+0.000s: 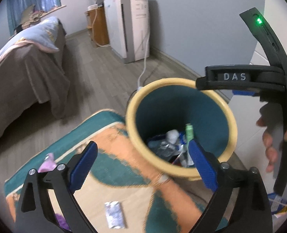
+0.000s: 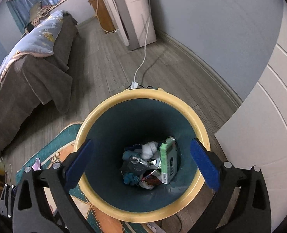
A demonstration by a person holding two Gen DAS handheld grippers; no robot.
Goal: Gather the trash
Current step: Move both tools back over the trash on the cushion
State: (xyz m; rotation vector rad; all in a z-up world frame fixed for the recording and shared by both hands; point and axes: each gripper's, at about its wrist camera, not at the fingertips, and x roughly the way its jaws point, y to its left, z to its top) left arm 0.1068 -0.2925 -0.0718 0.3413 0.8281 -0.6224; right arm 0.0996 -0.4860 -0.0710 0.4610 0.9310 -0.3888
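A teal bin with a yellow rim (image 1: pixel 231 124) (image 2: pixel 201 128) stands on the floor at the rug's edge. Inside lie a green carton (image 2: pixel 167 160), white crumpled paper (image 2: pixel 148 149), foil wrappers and teal scraps. My right gripper (image 2: pixel 141 163) is open and empty, directly above the bin mouth; its body (image 1: pixel 240 77) shows over the bin in the left wrist view. My left gripper (image 1: pixel 141 165) is open and empty, above the rug beside the bin. A white wrapper (image 1: pixel 114 214) and a pink wrapper (image 1: pixel 47 164) lie on the rug.
An orange and teal rug (image 1: pixel 112 147) covers the floor. A bed with a brown cover (image 1: pixel 23 73) stands left. A white appliance (image 1: pixel 131 27) with a cord (image 2: pixel 143 62) stands by the far wall. A white panel (image 2: pixel 263 136) stands at right.
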